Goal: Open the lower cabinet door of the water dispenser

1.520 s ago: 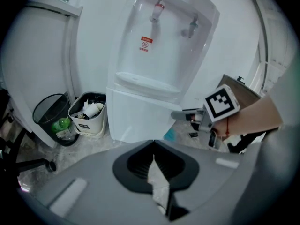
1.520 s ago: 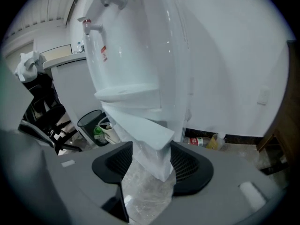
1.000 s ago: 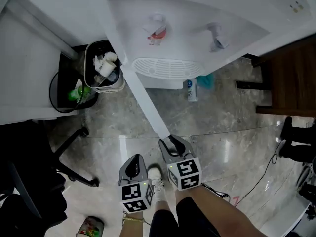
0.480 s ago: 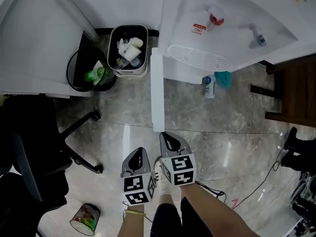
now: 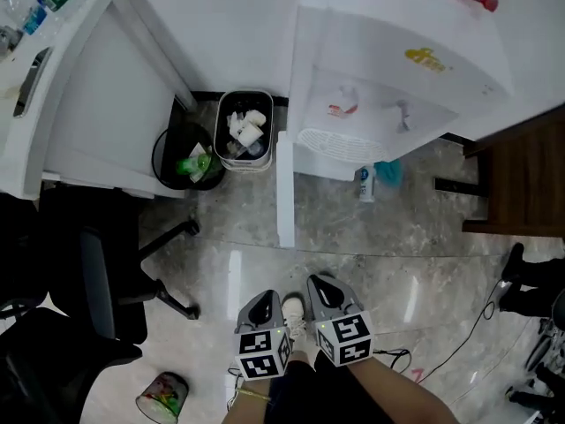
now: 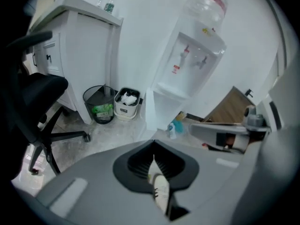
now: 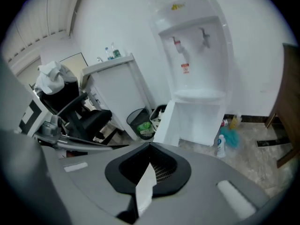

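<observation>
The white water dispenser (image 5: 388, 78) stands against the wall. Its lower cabinet door (image 5: 284, 193) is swung out toward me, edge-on above the grey floor. Both grippers hang well short of the door's free edge and touch nothing. My left gripper (image 5: 265, 300) is shut and empty, over my white shoe (image 5: 294, 312). Beside it my right gripper (image 5: 320, 283) is shut and empty too. In the left gripper view the left gripper (image 6: 153, 150) points at the open door (image 6: 151, 111). The right gripper (image 7: 150, 149) faces the door (image 7: 166, 121) and the dispenser (image 7: 197, 55).
A white bin (image 5: 244, 131) and a black bin (image 5: 190, 159) sit left of the door. A black office chair (image 5: 97, 281) and a can (image 5: 161, 396) are at lower left. A bottle (image 5: 366, 184) and teal cloth (image 5: 387, 171) lie under the dispenser; wooden furniture (image 5: 521, 175) is on the right.
The right gripper was at the door's free edge a second ago and has come off it. Both grippers have risen and drawn back; the door stands swung out.
</observation>
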Demonstrator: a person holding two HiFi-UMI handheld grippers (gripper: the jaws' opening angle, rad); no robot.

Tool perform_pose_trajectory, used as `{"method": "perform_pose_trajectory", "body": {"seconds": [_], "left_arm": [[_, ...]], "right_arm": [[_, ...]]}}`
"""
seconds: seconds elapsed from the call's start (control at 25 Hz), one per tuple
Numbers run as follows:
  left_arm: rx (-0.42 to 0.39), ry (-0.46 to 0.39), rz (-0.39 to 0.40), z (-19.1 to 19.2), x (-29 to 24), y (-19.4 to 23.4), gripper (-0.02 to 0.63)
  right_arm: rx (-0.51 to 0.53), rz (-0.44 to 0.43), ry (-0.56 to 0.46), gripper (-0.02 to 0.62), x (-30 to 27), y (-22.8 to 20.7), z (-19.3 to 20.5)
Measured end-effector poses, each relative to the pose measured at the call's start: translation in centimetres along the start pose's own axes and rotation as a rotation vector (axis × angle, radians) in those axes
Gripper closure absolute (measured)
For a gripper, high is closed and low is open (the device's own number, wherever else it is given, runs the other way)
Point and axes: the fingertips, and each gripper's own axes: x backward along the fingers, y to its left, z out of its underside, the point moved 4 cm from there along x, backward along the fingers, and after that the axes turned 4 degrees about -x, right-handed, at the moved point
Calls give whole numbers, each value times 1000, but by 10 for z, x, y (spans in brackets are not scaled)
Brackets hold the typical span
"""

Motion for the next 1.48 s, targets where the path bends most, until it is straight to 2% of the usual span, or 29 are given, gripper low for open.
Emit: {"method": "perform_pose_trajectory", "body": {"seconds": [0.28,0.44,0.56,0.8,1.0,1.2,1.48], "left_arm": [[-93,-11,39,-66,135,-69,600],[-114,-20,58,-86,194,-96,600],[-137,-32,80,-97,223,-111,600],[-168,-93,101,-117,261,-128,600],[-201,-120,108,-117,282,-129,600],[-189,-142,103,-120,290,-121,600],[-196,-161,107,-123,296,-121,600]], "right_arm": [[52,-53,-22,600,145,49,-72],[-10,-47,-58,600,208,69,-96],[-8,-44,-90,600,236,82,-108],[6,-49,-134,600,272,100,-121],[34,-43,-168,600,282,109,-123],[55,-33,-210,600,291,114,-134],[68,-35,-210,600,292,122,-134]]}}
